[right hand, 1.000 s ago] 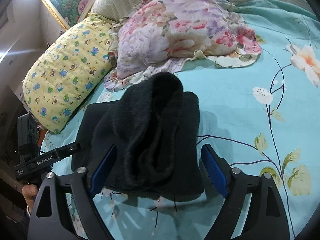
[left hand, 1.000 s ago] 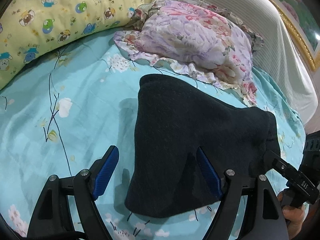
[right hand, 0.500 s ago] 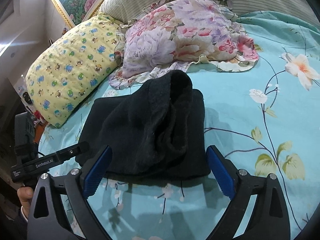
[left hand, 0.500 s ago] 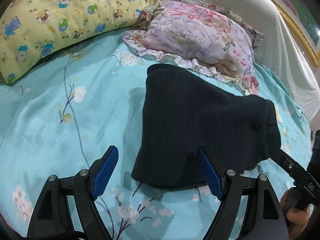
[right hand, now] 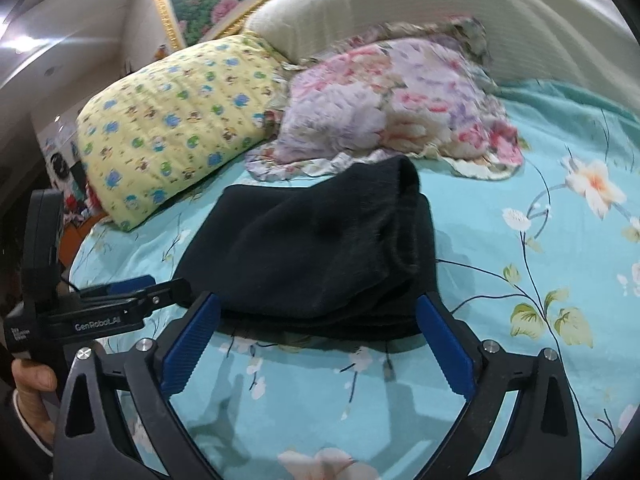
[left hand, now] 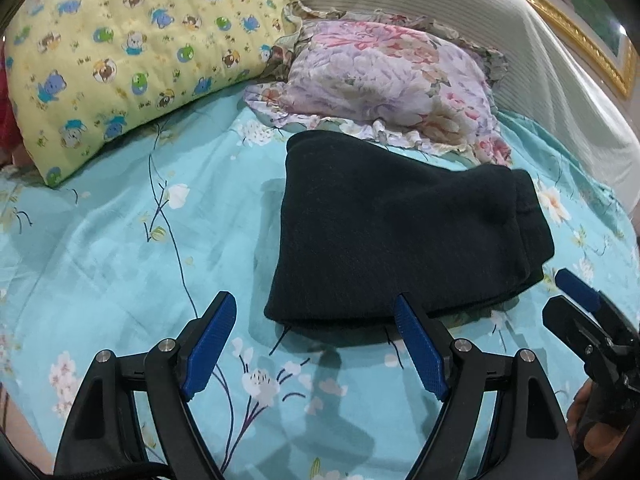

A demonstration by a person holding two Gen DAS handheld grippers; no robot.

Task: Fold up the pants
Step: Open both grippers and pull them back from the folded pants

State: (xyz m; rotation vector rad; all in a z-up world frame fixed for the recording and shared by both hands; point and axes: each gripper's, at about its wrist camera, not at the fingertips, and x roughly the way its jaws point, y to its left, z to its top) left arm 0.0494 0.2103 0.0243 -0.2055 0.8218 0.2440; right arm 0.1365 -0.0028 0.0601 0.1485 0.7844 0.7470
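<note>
**Pants folded on the bed, both grippers clear of them**

The black pants point(left hand: 400, 236) lie as a compact folded bundle on the turquoise floral bedsheet point(left hand: 120, 248). Their far edge sits just beside the frilled floral pillow point(left hand: 384, 76), and the yellow cartoon-print pillow point(left hand: 132, 48) is well off to that pillow's left. My left gripper point(left hand: 316, 344) stands wide, nothing between its blue pads point(left hand: 208, 344); the near edge of the pants lies just beyond its fingertips, not touching them as far as I can see. My right gripper point(right hand: 316, 340) is wide too. Its jaws have just been opening, and there is only bedsheet between them, with the near hem of the pants just ahead.

I judge the fold to be finished or close to it, so the risks now are about undoing it. In the right wrist view the top layer bulges up and its thick edge point(right hand: 404, 216) curls loosely on the side towards the floral pillow. That layer looks soft and springy, and it could slump or slide open if left as it is. If I reach back in to flatten it, an open finger could catch under the near hem and drag the whole bundle across the smooth sheet. Loose dark threads point(left hand: 280, 340) trail from that hem, and a pad could snag one.
</note>
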